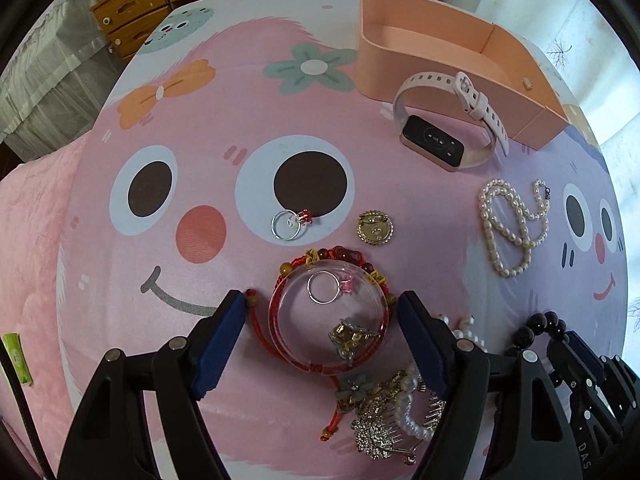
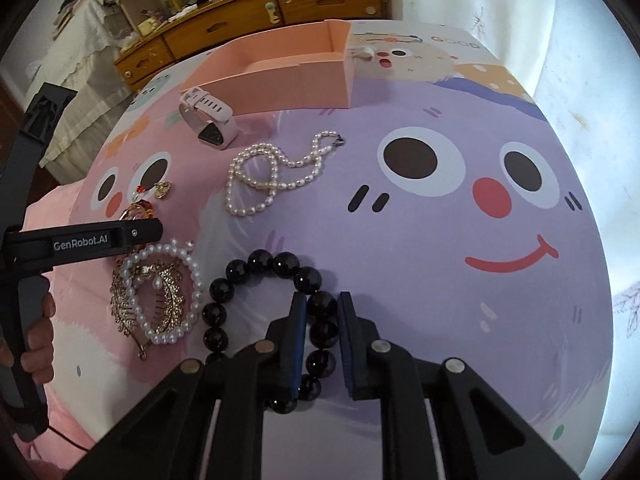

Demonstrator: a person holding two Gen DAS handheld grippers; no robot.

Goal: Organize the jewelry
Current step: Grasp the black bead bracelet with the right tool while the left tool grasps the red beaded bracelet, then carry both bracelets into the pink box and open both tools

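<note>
My left gripper point(image 1: 322, 320) is open, its fingers either side of a clear round bangle point(image 1: 328, 320) lying on a red beaded cord bracelet point(image 1: 280, 328), not touching it. A ring point(image 1: 324, 288) and a gold charm point(image 1: 350, 338) show through the bangle. My right gripper point(image 2: 322, 312) is shut on the black bead bracelet point(image 2: 260, 264), pinching one bead on the mat. The pink box point(image 1: 440, 52) stands open at the back, also in the right wrist view point(image 2: 280, 68).
On the cartoon mat point(image 1: 200, 160) lie a pink smartwatch point(image 1: 444, 120), a pearl necklace point(image 1: 508, 224), a gold brooch point(image 1: 376, 228), a silver ring with red stone point(image 1: 288, 224), and a pearl bracelet with a gold leaf comb point(image 2: 160, 296). Wooden drawers point(image 2: 280, 4) stand behind.
</note>
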